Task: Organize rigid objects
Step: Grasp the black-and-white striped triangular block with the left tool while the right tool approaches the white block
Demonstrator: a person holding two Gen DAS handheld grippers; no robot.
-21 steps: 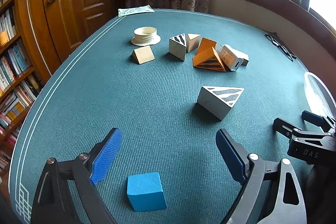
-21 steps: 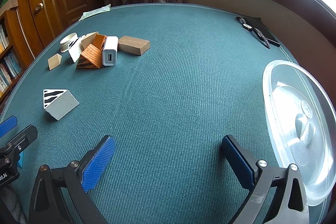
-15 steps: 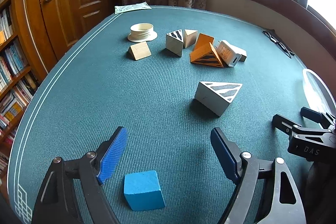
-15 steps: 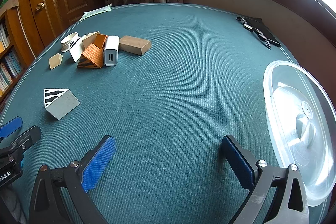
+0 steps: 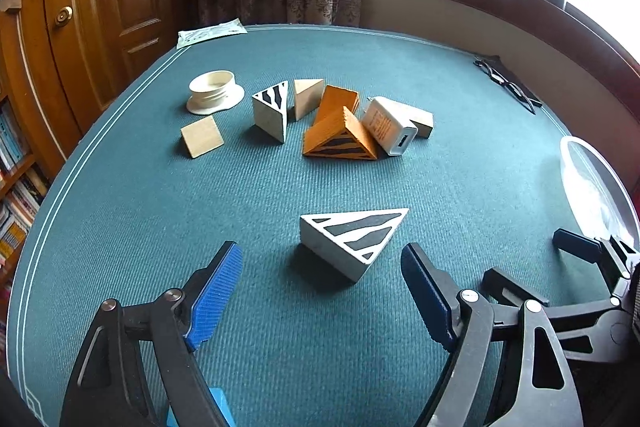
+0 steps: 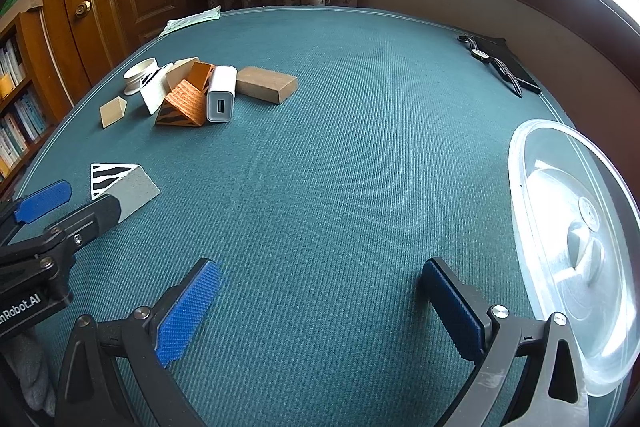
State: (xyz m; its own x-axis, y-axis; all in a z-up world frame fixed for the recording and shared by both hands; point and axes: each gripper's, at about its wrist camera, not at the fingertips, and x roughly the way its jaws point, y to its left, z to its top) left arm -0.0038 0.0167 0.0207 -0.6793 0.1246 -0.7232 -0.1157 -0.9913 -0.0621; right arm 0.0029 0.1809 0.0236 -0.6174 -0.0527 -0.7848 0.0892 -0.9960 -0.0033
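White striped wedge [image 5: 354, 242] on green felt, just ahead of left gripper [image 5: 322, 293] | jaws spread, nothing between them | long edge runs across the gap (awkward) | right gripper [image 6: 320, 307] farther, released

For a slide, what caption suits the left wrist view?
Open left claw faces a white zebra-striped triangular wooden block on green felt.

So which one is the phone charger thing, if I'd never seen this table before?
Start at the green table and find the huddle of wooden wedges near its far side. The charger leans on the right flank of the orange striped wedge, with a plain wooden block just behind it. It is the only smooth white plastic box there, with a socket in its end face.
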